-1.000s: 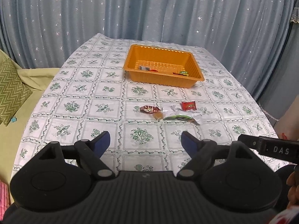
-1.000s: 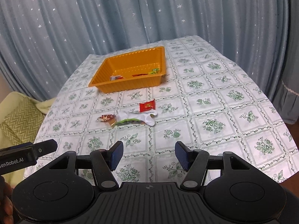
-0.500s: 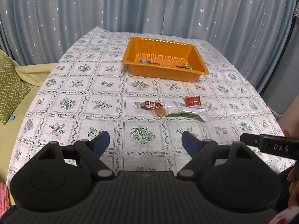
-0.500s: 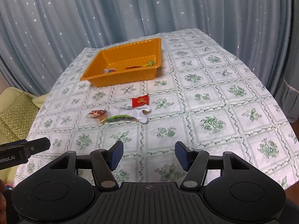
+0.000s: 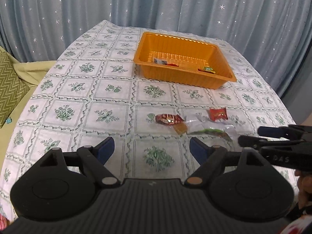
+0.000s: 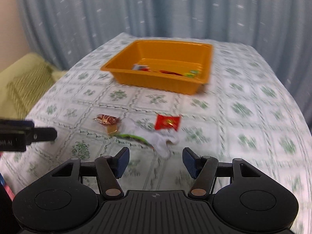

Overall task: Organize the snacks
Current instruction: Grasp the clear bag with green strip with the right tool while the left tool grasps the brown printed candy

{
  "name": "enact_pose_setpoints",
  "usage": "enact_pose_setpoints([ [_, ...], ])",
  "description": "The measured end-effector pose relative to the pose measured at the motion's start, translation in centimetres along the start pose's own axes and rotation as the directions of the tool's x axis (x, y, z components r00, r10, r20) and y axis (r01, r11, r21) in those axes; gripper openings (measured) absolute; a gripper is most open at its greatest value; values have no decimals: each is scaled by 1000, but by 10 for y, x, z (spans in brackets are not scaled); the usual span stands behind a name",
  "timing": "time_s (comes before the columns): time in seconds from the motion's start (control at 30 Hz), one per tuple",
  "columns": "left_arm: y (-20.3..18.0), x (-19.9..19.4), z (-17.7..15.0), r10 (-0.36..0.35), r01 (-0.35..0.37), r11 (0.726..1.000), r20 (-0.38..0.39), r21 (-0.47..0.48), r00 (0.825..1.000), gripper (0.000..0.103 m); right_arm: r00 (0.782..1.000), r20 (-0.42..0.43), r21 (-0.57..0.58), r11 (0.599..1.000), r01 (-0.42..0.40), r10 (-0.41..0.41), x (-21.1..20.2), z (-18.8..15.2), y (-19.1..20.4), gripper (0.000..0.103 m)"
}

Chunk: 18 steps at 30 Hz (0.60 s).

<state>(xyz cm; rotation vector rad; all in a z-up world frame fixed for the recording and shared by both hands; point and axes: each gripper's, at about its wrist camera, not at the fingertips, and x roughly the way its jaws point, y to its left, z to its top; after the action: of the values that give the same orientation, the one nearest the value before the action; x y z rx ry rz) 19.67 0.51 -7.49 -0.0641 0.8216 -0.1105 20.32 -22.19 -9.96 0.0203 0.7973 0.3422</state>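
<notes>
Since the frames a second ago, both grippers have been brought forward and lower toward the loose snacks; the right wrist view is motion-blurred, so that gripper is judged mid-approach. A pick is judged imminent.

Orange tray (image 5: 225, 72) sits at the far side of the table (image 5: 81, 105), a few wrappers inside. Loose on the cloth, near each other: green-and-clear packet (image 6: 156, 138), red packet (image 6: 167, 122), dark red candy (image 5: 167, 119).

Left gripper (image 5: 152, 150): jaws wide apart, empty, held low. Right gripper (image 6: 155, 160): jaws apart, empty, just short of the packet.
</notes>
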Motion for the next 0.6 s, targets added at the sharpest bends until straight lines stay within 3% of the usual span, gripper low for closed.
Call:
enact_pose_setpoints([
  [0.23,-3,19,7,-17,16,1000,-9,-13,1000,82,997,-39,-265,962,-70,62,44,13,5,61],
  [0.33,-4,25,7,-23,23,1000,-16,-17,1000,82,994,-61,-334,937,-104,88,57,16,5,59],
  [0.43,-5,29,7,-25,25,1000,-24,-9,999,82,989,-104,-398,908,-135,102,71,18,7,48],
  [0.6,-4,33,5,-23,23,1000,-41,6,999,82,986,-135,-459,875,-154,103,86,24,12,47],
])
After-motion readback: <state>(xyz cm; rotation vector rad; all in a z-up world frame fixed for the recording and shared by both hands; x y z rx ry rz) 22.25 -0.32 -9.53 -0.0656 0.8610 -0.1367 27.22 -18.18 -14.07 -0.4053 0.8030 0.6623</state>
